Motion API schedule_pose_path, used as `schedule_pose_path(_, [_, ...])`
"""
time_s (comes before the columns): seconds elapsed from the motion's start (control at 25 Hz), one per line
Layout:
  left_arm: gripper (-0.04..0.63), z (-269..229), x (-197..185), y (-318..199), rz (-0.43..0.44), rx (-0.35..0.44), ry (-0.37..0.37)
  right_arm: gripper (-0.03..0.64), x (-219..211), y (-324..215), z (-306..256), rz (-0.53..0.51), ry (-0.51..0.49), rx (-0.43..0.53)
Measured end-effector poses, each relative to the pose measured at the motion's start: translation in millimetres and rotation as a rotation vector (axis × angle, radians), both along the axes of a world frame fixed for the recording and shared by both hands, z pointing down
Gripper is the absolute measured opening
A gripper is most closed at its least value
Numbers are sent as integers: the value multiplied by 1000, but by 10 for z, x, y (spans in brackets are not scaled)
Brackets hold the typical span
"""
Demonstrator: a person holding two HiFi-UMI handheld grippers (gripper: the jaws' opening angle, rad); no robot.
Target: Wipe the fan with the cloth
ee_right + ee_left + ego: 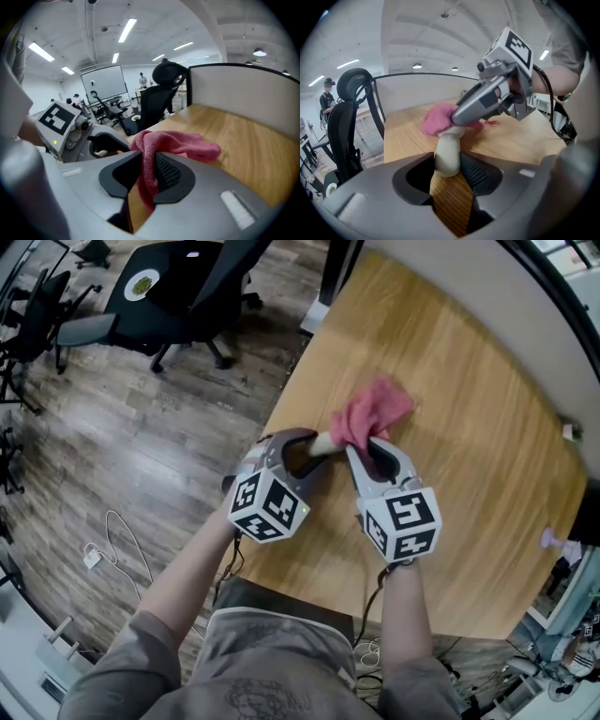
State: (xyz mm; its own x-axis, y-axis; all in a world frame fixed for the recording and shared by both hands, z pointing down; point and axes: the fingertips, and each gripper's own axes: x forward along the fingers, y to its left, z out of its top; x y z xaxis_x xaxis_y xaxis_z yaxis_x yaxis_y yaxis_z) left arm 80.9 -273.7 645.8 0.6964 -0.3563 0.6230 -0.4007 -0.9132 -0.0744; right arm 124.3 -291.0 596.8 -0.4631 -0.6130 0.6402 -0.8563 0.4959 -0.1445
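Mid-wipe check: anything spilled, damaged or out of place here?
Nothing stands out. The left gripper is shut on the fan by its pale handle, and the right gripper is shut on the pink cloth, bunched over the fan's far end, which is hidden. No spill or damage shows on the wooden table.

Two tools are in play, the left tool (449,171) and the right tool (147,176). There is one pink cloth (370,413), one fan (447,157) showing only a pale handle, and one wooden desk (469,427). Far left stand at least two office chairs (84,329) and one plate (141,284). One white cable (122,531) lies on the floor nearer by.
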Motion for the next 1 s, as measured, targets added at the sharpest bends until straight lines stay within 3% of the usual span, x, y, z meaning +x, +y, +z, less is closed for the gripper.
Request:
schedule_pose_path(0.2, [175, 5, -5, -4, -1, 1, 1, 86, -491, 192, 144, -214, 20, -58])
schedule_pose_path(0.32, [173, 7, -15, 8, 9, -3, -2, 80, -534, 232, 168, -241, -21, -95])
schedule_pose_path(0.52, [173, 7, -8, 19, 17, -4, -4, 80, -206, 121, 49, -148, -42, -75])
schedule_pose_path(0.68, [173, 3, -12, 23, 26, -3, -7, 83, 141, -23, -28, -17, -73, -61])
schedule_pose_path(0.88, [173, 9, -5, 25, 27, -4, -5, 83, 603, -218, -49, 151, -2, -17])
schedule_pose_path(1.0, [173, 8, -5, 22, 27, -5, -3, 83, 623, -238, -49, 192, 20, -4])
